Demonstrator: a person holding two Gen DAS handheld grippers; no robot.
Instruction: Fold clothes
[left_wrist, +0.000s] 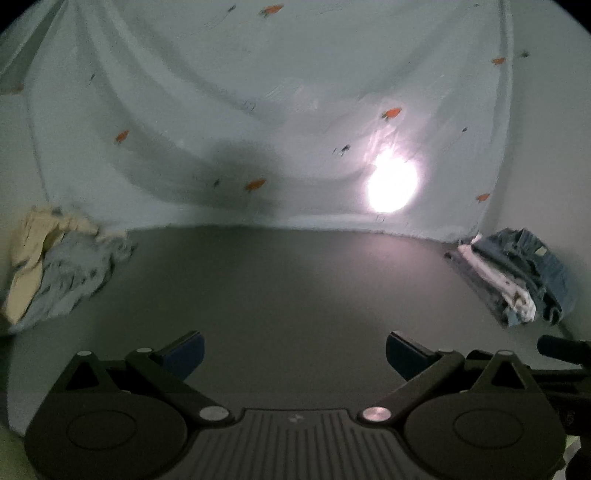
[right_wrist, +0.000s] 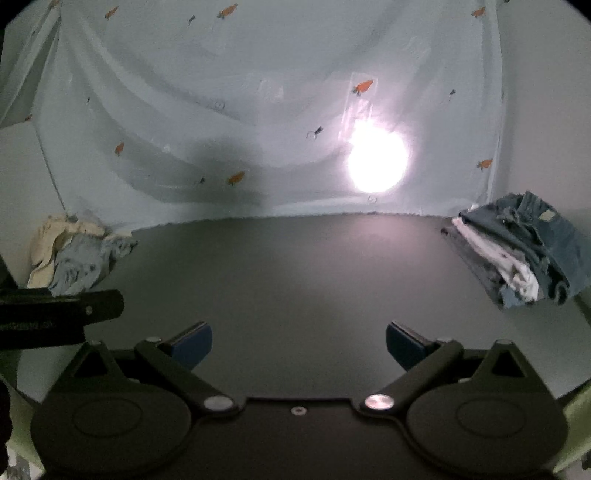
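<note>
Both the left tool (left_wrist: 294, 352) and right tool (right_wrist: 299, 343) gape empty over the dark table (right_wrist: 295, 280).

Ahead of the left claw (left_wrist: 294, 352) lies a bare stretch of desk (left_wrist: 295, 280), and nothing sits between its two fingers. Beyond that stretch, at the desk's far edge, a hanging sheet (left_wrist: 258, 110) forms the backdrop, with a lamp glare (left_wrist: 392, 184) behind it, ahead and somewhat right of the claw. Far to the claw's left, on the desk near the sheet, lies a crumpled heap of clothes (left_wrist: 62, 262). Far to its right, also near the sheet, sits a folded stack of clothes (left_wrist: 517, 277). The right claw (right_wrist: 299, 345) stands just beside the left one, on its right, facing the same bare desk.
</note>
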